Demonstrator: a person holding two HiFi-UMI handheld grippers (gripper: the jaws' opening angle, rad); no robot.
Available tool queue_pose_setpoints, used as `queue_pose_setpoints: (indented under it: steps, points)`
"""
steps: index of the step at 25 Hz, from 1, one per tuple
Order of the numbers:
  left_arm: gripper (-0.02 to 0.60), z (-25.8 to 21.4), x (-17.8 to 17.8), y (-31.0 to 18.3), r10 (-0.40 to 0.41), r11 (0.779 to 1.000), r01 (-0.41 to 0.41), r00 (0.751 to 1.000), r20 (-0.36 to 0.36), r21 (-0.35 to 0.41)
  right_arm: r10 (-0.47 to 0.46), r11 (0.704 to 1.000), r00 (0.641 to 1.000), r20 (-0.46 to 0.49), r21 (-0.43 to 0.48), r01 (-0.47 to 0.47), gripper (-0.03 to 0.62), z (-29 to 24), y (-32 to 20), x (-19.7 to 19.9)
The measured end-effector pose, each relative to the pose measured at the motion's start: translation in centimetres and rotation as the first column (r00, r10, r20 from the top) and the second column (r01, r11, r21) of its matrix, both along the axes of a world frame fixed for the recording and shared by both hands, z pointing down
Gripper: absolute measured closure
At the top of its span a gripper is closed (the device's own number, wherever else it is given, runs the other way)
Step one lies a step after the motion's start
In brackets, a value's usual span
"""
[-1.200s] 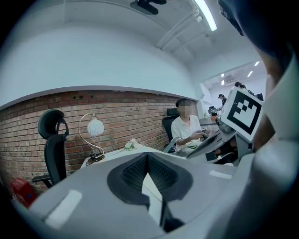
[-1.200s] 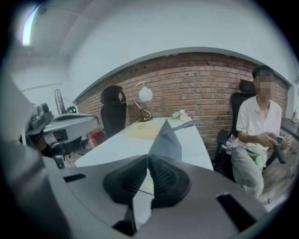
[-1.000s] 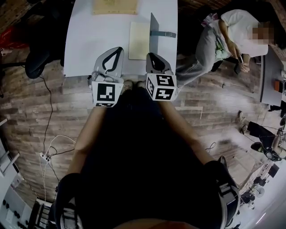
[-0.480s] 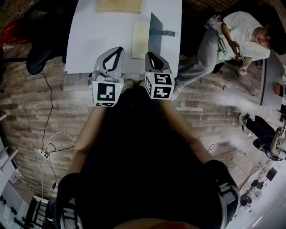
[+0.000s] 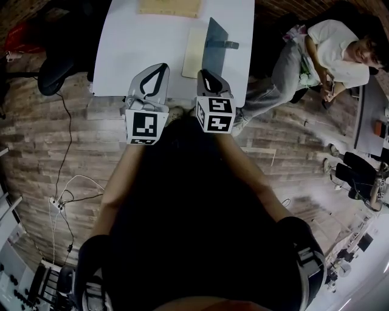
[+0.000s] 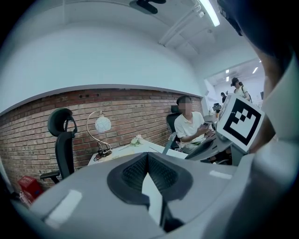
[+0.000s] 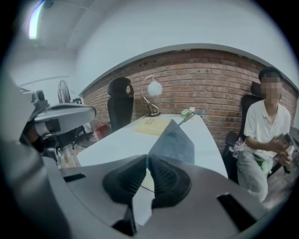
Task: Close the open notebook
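Head view is showing the open notebook with a cream page and a grey cover [image 5: 196,53] lying near the front edge of the white rectangular table [image 5: 140,42]. Its cream page is resting flat, while its grey cover is standing up steeply along the page's right side. The right gripper [image 5: 204,73] is hovering just in front of the notebook, roughly in line with the raised cover and not touching it. The left gripper [image 5: 163,65] is hanging to the left of the notebook, a little apart from it and over bare tabletop. A flat tan board [image 5: 169,7] is lying beyond the notebook at the table's far end.

Right gripper view is showing the right gripper [image 7: 146,158] with its ribbed black pads pressed together at the tips and nothing pinched between them. The notebook [image 7: 176,142] is rising just ahead. Left gripper view is showing the left gripper [image 6: 147,156] with its pads likewise meeting at the tips and carrying nothing.

Judging by this, the closing is partly under way: the cover is standing up but is not yet down on the page. The next move is probably calling for the right gripper to reach the outer face of the cover and tip it leftward over the page. It would then press the cover flat, with the left gripper steadying the notebook if it slides.
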State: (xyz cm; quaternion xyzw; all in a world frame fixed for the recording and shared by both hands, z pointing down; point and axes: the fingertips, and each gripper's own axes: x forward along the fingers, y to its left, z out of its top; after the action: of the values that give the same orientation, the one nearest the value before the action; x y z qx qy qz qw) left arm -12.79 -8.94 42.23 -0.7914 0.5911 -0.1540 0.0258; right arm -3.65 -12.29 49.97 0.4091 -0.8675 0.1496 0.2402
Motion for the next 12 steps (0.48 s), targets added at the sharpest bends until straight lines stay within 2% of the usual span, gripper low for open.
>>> queue_pose_setpoints:
  steps: [12]
  points:
    - [0.575, 0.2, -1.6, 0.2, -0.044, 0.999, 0.044, 0.999, 0.000, -0.010, -0.046, 0.999, 0.998, -0.033, -0.014, 0.045, 0.572, 1.2, 0.0, -1.6]
